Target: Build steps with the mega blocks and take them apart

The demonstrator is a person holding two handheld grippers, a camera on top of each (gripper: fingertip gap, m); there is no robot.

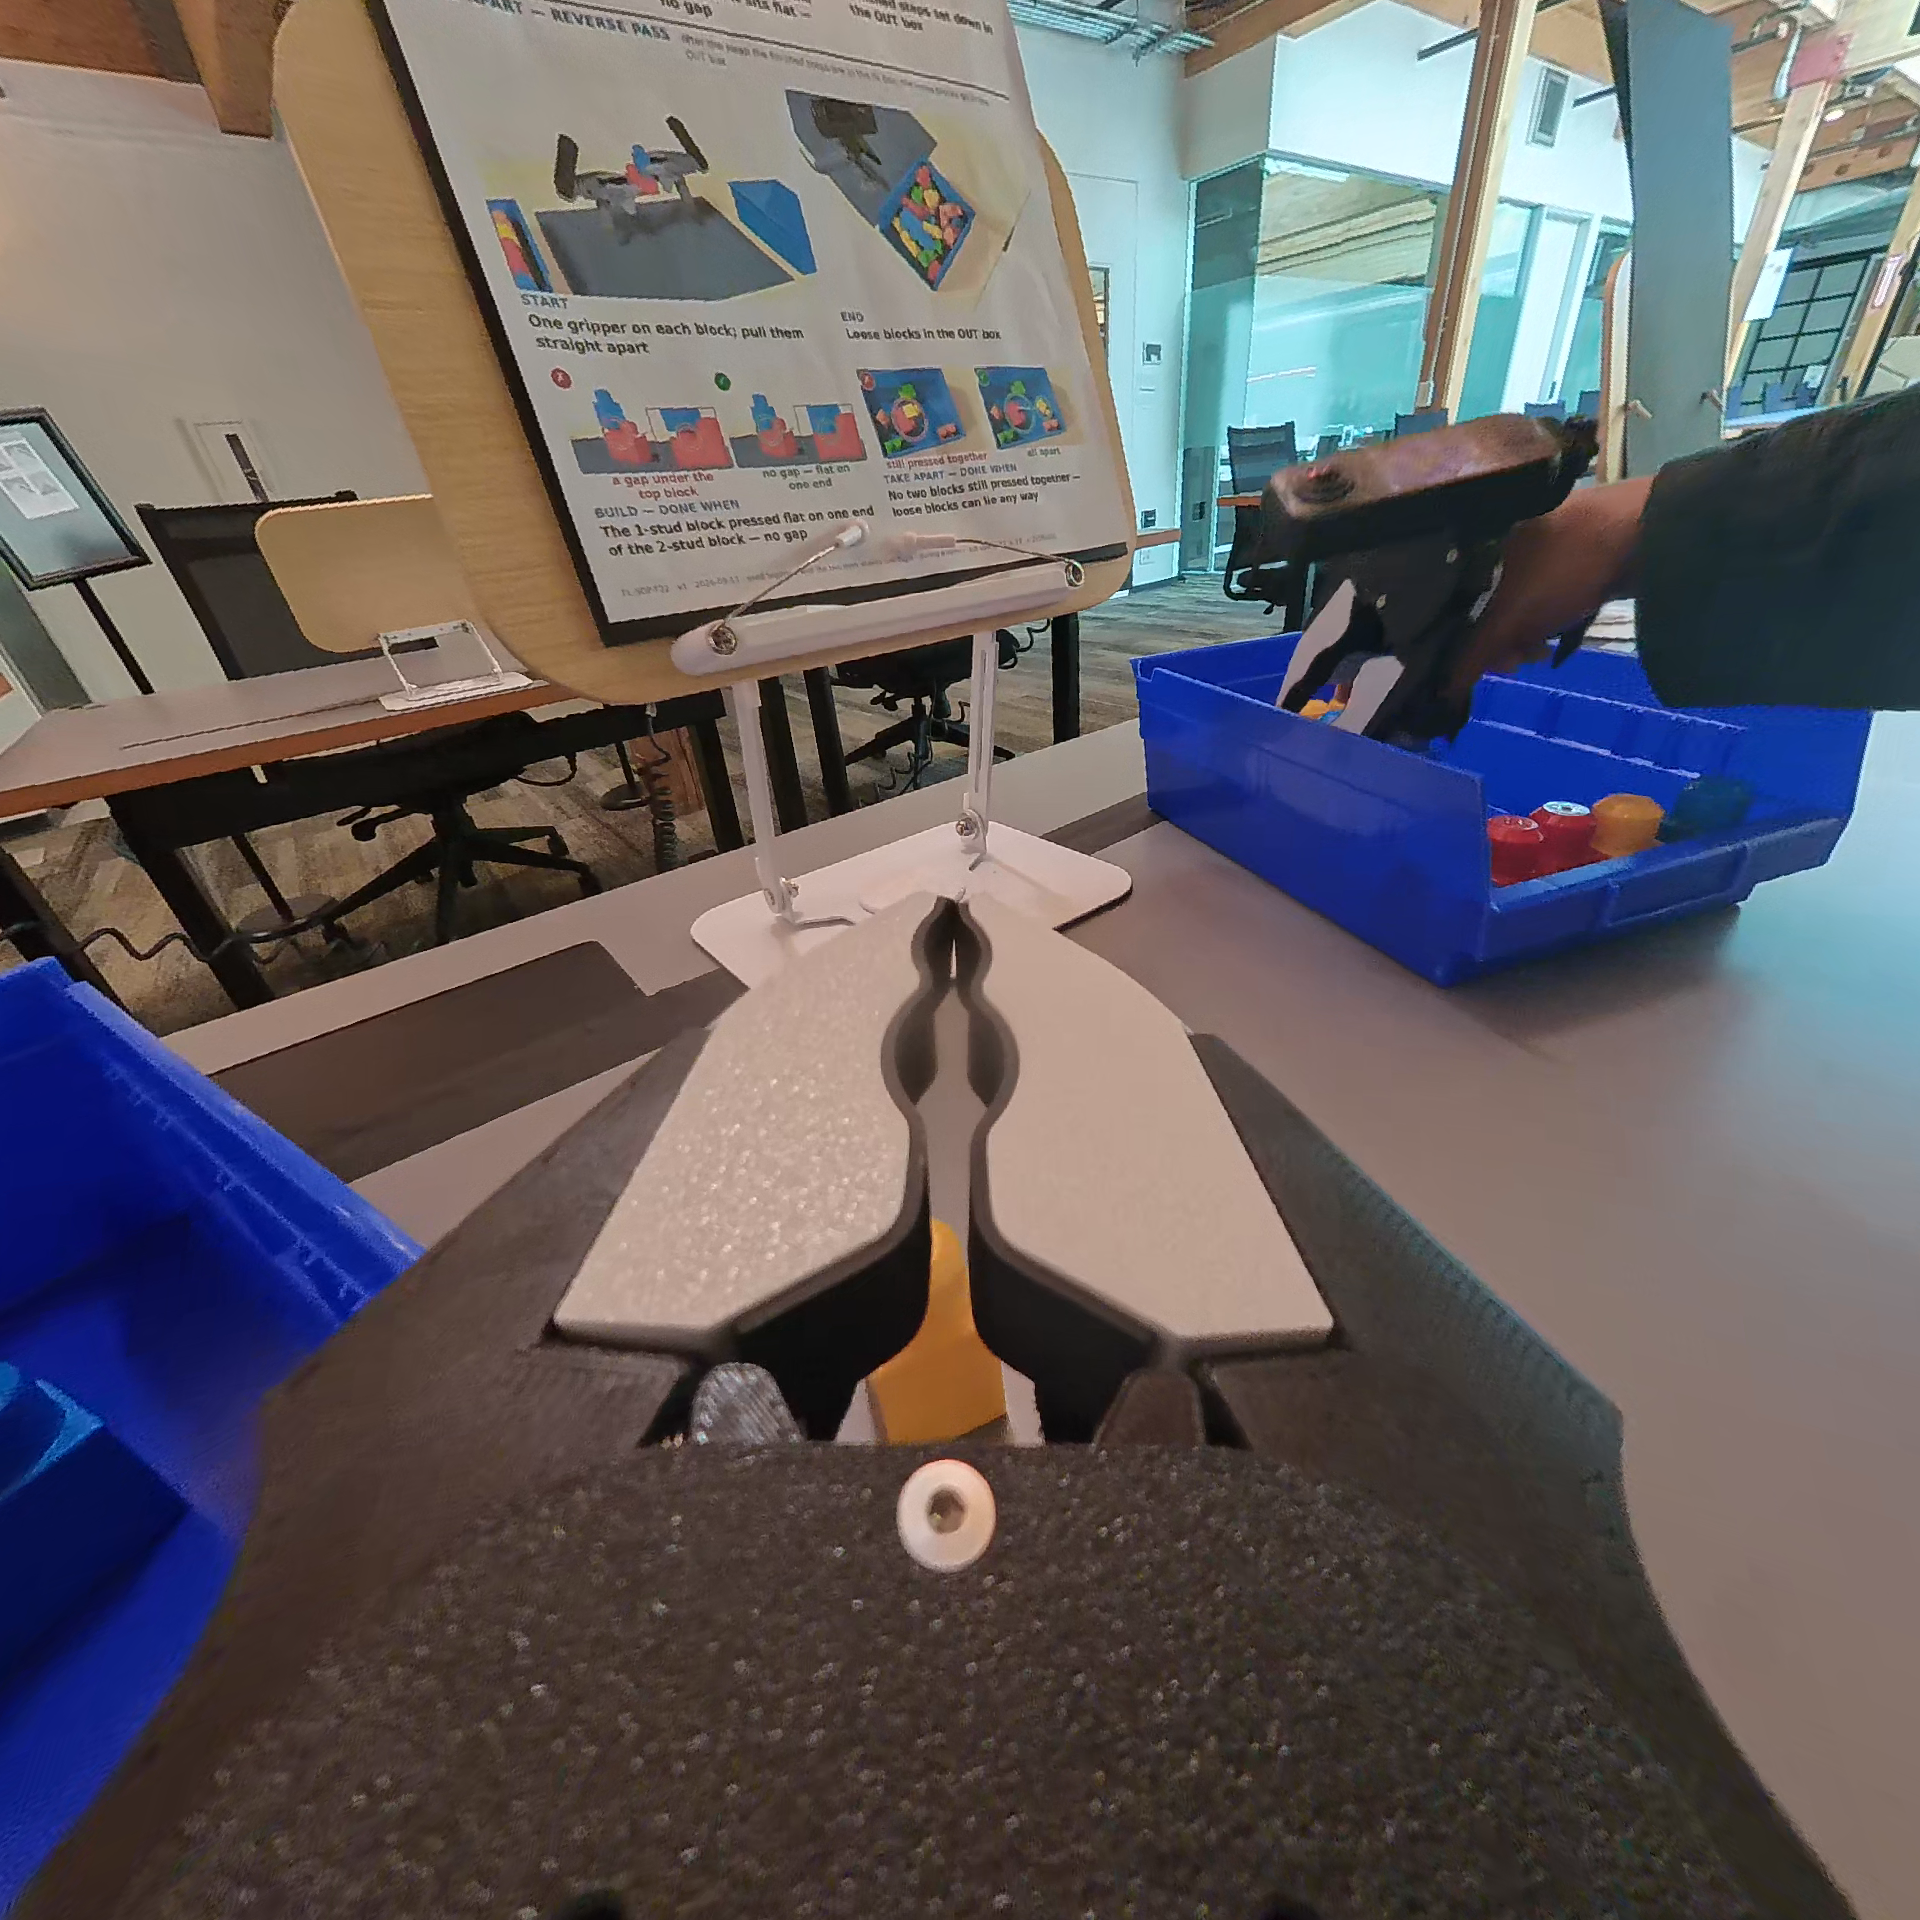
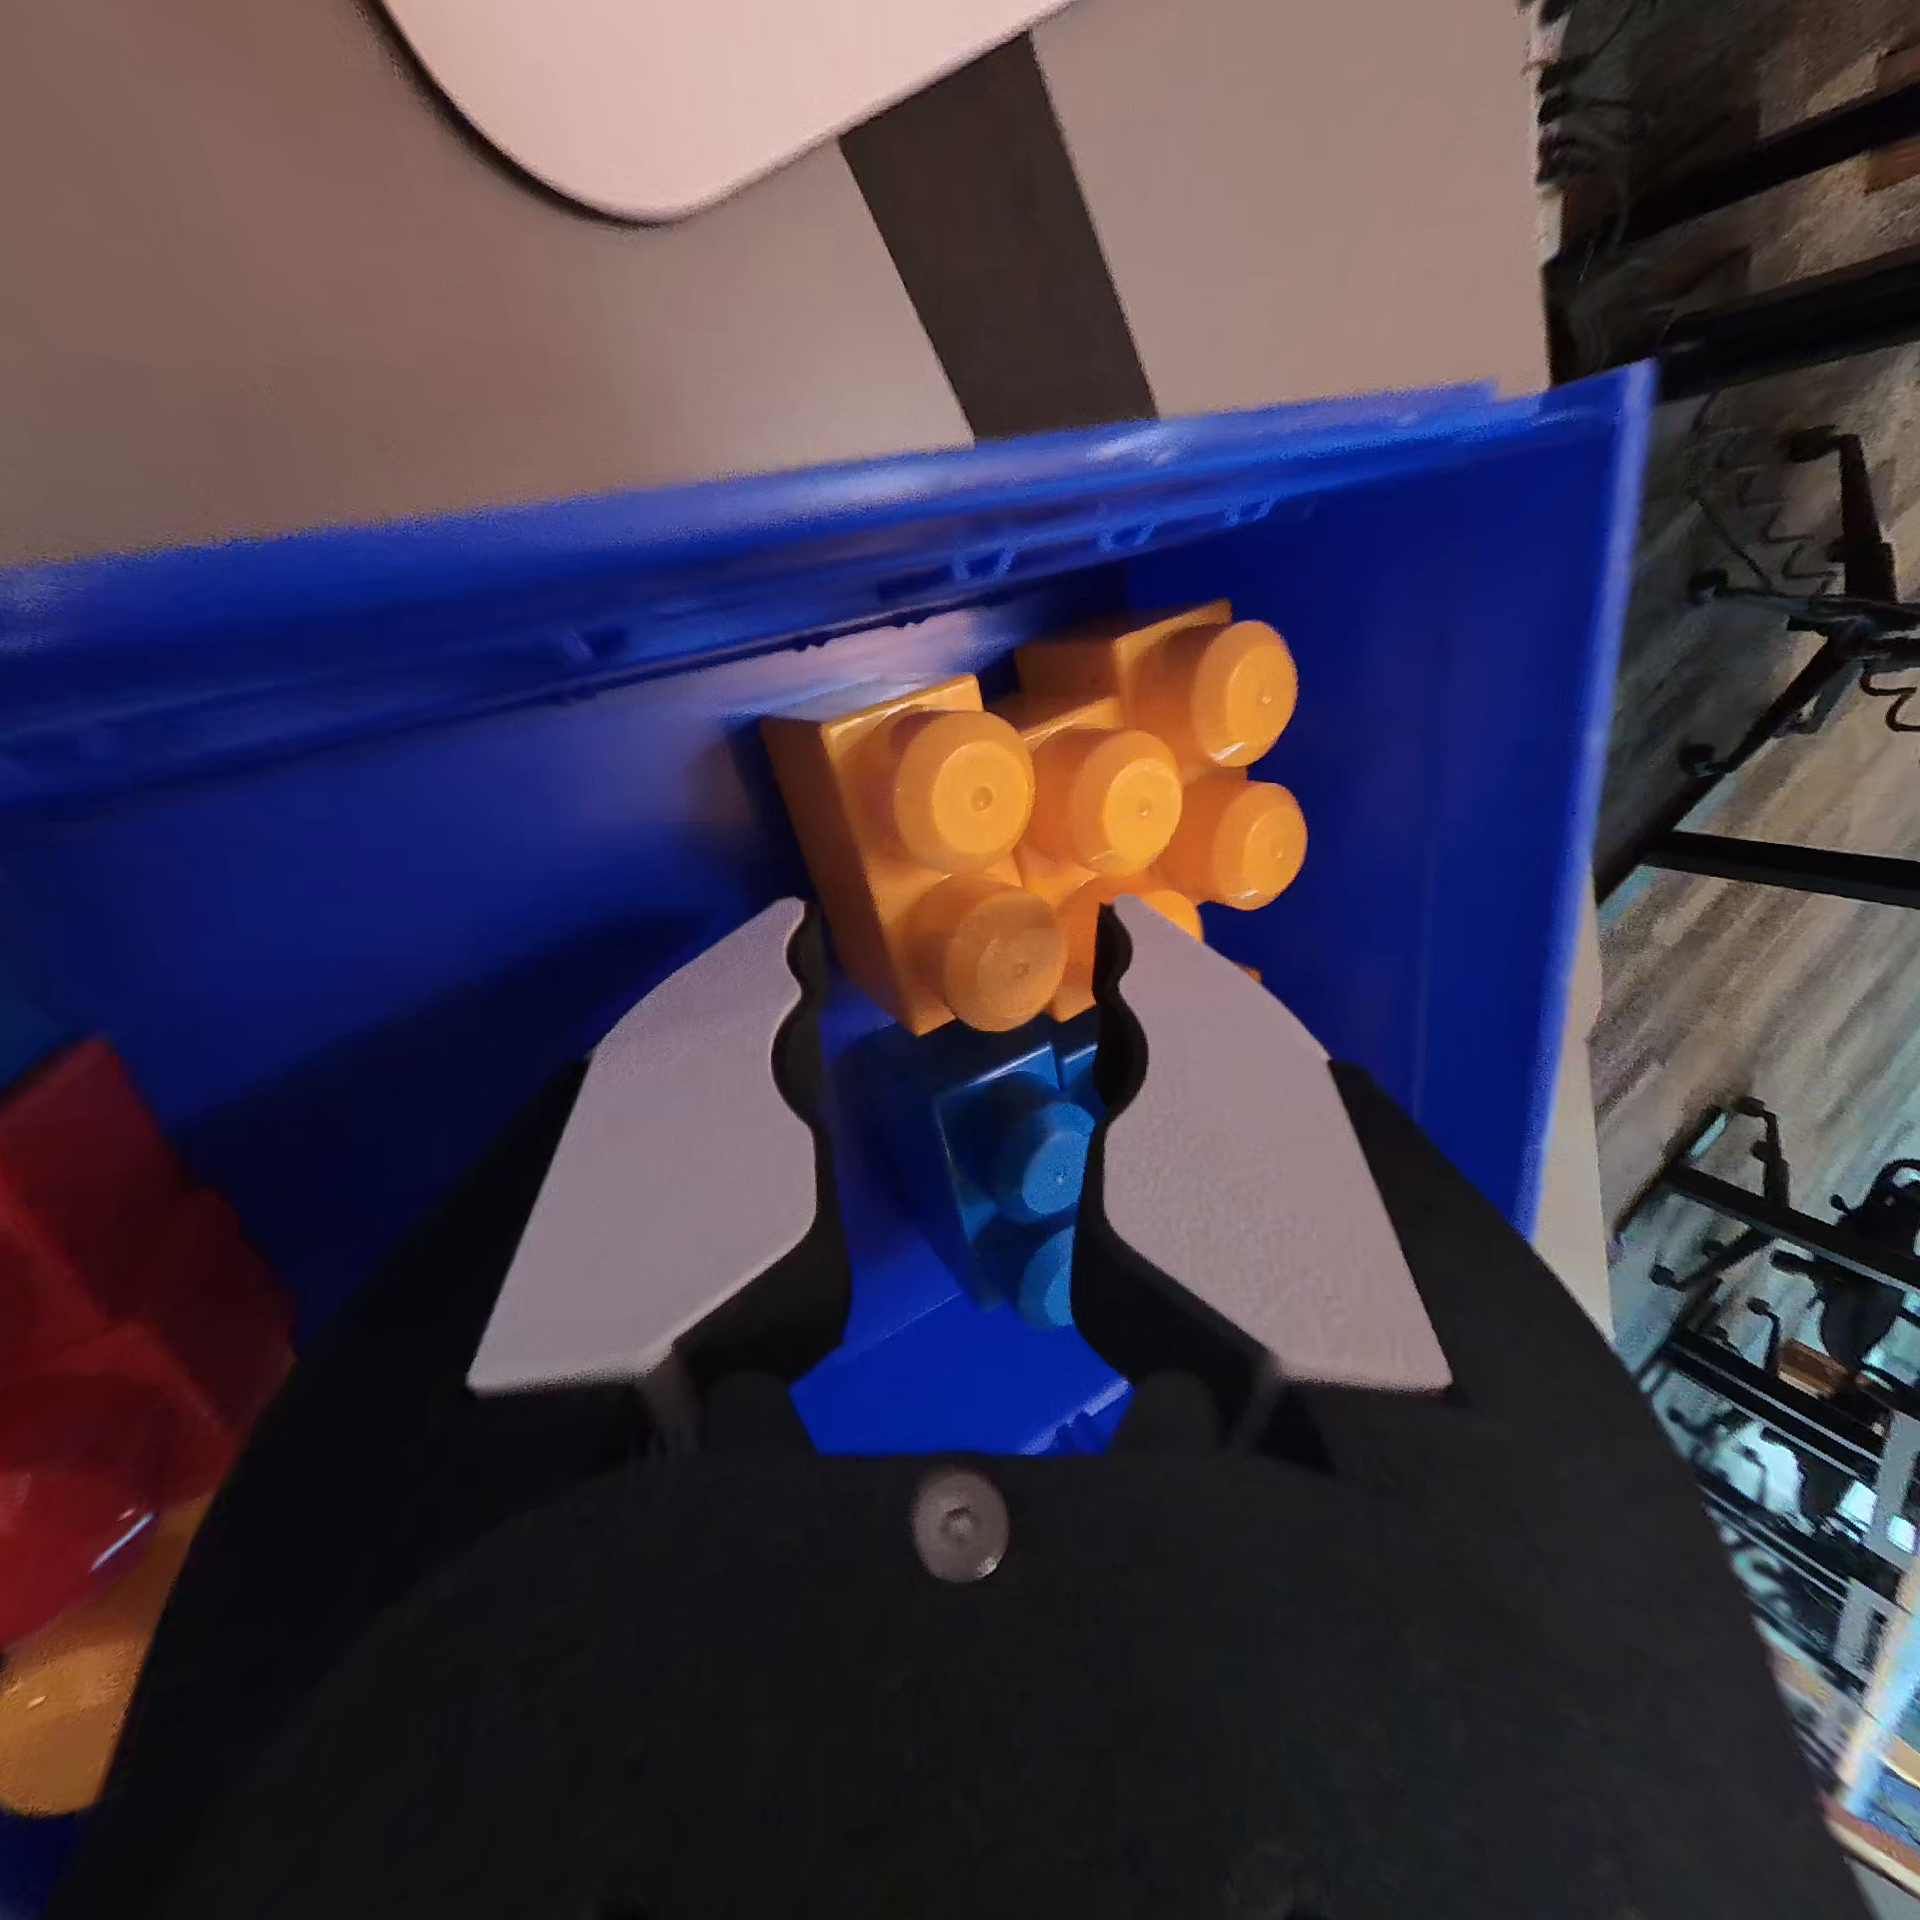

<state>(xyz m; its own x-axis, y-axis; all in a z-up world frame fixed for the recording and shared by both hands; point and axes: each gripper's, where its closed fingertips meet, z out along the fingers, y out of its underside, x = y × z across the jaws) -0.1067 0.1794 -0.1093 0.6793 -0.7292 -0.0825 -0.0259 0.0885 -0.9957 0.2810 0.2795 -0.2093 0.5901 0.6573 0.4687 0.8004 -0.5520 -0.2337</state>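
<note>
**Left closed over the table, right spread in the bin**

My left gripper [image 1: 954, 920] has its fingertips pinched together above the grey tabletop [image 1: 1455, 1195]; an orange plastic piece [image 1: 940, 1351] shows below them, grip unclear. My right gripper [image 2: 961, 935], fingers spread, reaches into the blue plastic bin [image 2: 416, 831] at the orange two-stud blocks [image 2: 935, 842] and a blue block [image 2: 1023, 1164]

Between my right fingers [image 2: 665, 1143] I see glossy smooth plastic blocks [image 2: 935, 821], the bin wall [image 2: 416, 883] behind them is shiny plastic too.
</note>
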